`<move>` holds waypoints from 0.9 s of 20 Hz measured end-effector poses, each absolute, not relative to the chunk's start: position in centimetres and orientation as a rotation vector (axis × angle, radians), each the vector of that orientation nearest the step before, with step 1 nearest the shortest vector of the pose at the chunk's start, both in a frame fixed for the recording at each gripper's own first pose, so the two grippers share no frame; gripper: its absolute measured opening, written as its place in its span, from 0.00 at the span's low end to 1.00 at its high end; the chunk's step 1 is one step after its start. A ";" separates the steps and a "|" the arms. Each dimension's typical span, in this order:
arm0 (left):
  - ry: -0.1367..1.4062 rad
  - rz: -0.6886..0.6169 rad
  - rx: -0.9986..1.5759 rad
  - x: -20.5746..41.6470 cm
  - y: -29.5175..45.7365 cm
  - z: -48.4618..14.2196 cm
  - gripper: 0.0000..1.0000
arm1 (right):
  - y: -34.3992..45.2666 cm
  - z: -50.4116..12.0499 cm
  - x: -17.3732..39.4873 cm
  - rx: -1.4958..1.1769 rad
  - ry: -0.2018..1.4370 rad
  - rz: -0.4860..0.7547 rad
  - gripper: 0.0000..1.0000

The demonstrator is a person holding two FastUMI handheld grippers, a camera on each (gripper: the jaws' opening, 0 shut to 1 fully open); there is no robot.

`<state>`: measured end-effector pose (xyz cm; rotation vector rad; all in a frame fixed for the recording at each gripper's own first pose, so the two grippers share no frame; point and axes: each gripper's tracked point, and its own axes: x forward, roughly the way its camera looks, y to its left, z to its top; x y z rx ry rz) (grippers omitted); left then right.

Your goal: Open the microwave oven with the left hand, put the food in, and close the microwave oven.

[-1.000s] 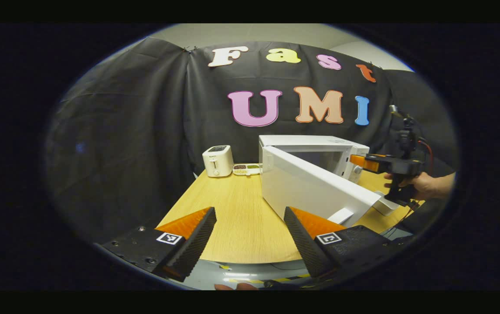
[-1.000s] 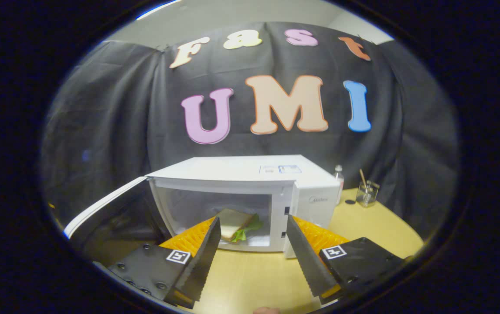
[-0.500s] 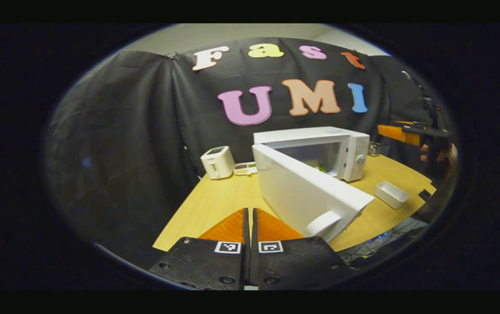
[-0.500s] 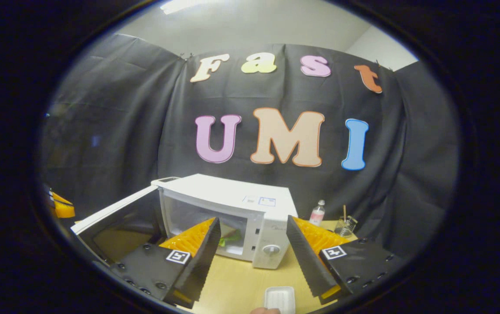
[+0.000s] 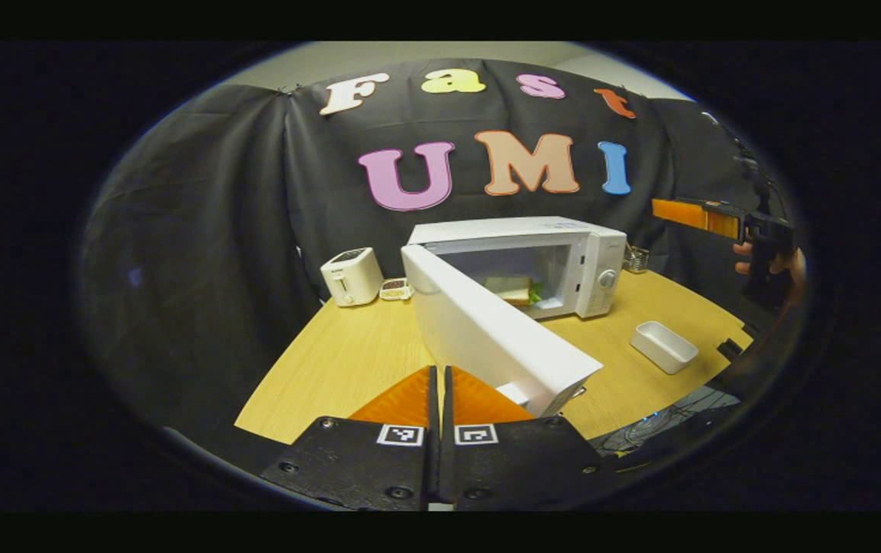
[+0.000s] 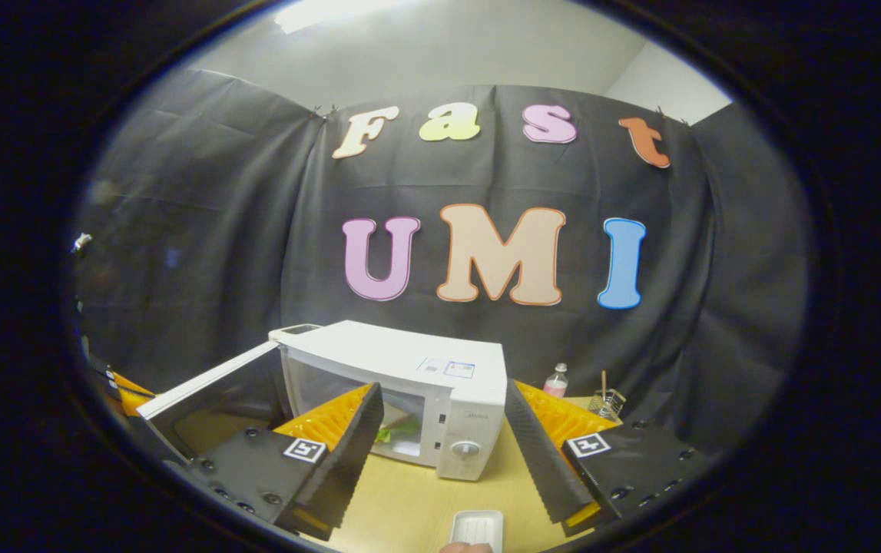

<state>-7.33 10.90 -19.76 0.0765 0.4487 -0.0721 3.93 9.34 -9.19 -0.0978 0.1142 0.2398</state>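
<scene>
Left claw (image 5: 438, 384), clenched on nothing as half a second ago, sits just before the free edge of the microwave oven (image 5: 555, 261) door (image 5: 486, 330), which now stands wider, exposing the sandwich (image 5: 513, 288) inside the oven. Right claw (image 6: 444, 430), released and empty, has drawn farther back above the tabletop (image 6: 409, 507); white tray (image 6: 477, 528) lies before the oven.

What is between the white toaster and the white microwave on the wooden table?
In the left gripper view, a small shallow dish with dark bits sits between the white toaster and the white microwave, close beside the toaster.
</scene>
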 end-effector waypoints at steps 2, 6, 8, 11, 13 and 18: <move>0.446 -0.092 0.090 -6.9 10.0 -19.8 0.01 | 9.2 -9.0 4.0 -0.097 0.108 0.243 0.97; 0.453 -0.124 0.098 -6.4 8.1 -20.2 0.01 | 8.6 -8.9 3.9 -0.090 0.105 0.236 0.91; 0.458 -0.147 0.099 -6.0 7.0 -20.6 0.01 | 8.1 -8.6 3.8 -0.087 0.099 0.228 0.91; 0.465 -0.185 0.104 -5.4 5.1 -21.1 0.01 | 7.4 -8.5 3.6 -0.102 0.093 0.226 0.91; 0.471 -0.208 0.113 -5.1 4.0 -21.5 0.01 | 6.6 -8.4 3.6 -0.103 0.088 0.216 0.91; 0.467 -0.263 0.127 -4.1 1.1 -21.8 0.02 | 4.8 -8.4 3.3 -0.095 0.089 0.195 0.97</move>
